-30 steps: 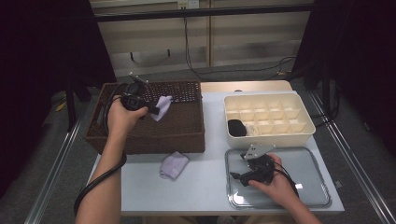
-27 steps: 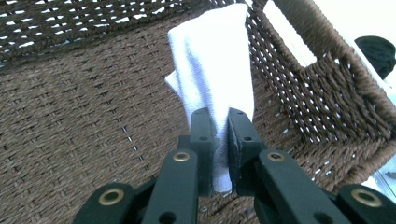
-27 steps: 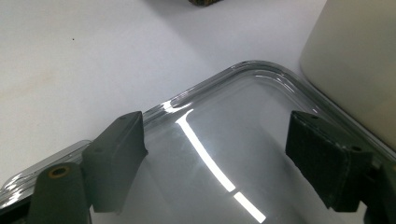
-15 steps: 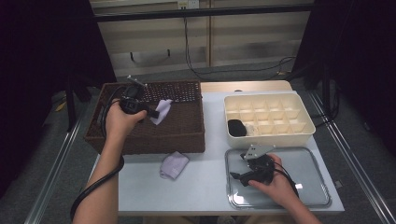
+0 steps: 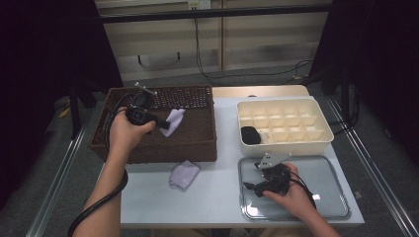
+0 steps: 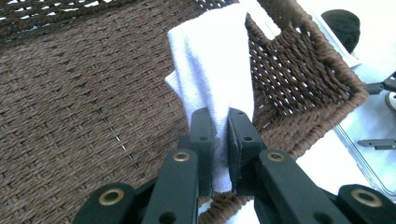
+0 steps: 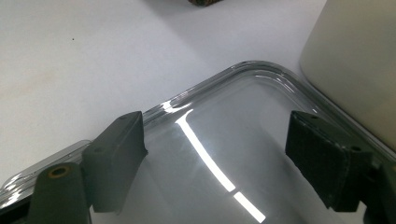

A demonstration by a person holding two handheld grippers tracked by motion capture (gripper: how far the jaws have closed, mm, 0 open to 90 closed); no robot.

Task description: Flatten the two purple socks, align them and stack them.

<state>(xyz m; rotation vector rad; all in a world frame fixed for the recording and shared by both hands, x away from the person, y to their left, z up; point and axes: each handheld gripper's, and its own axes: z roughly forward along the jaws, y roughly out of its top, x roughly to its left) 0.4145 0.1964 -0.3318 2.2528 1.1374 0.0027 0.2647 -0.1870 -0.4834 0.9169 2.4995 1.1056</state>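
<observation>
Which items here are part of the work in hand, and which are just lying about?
In use:
- left gripper, shut on the pale lilac cloth
- brown woven wicker basket beneath it

Lying about:
- second lilac cloth, folded, on the white table
- cream compartment tray
- clear plastic tray under the open right gripper

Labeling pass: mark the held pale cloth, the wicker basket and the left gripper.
pale cloth (image 6: 212, 60), left gripper view, on its hanging fold.
wicker basket (image 5: 195, 143), high view, on its right-hand wall.
left gripper (image 6: 220, 140), left gripper view, midway between the jaws, which pinch the cloth.
</observation>
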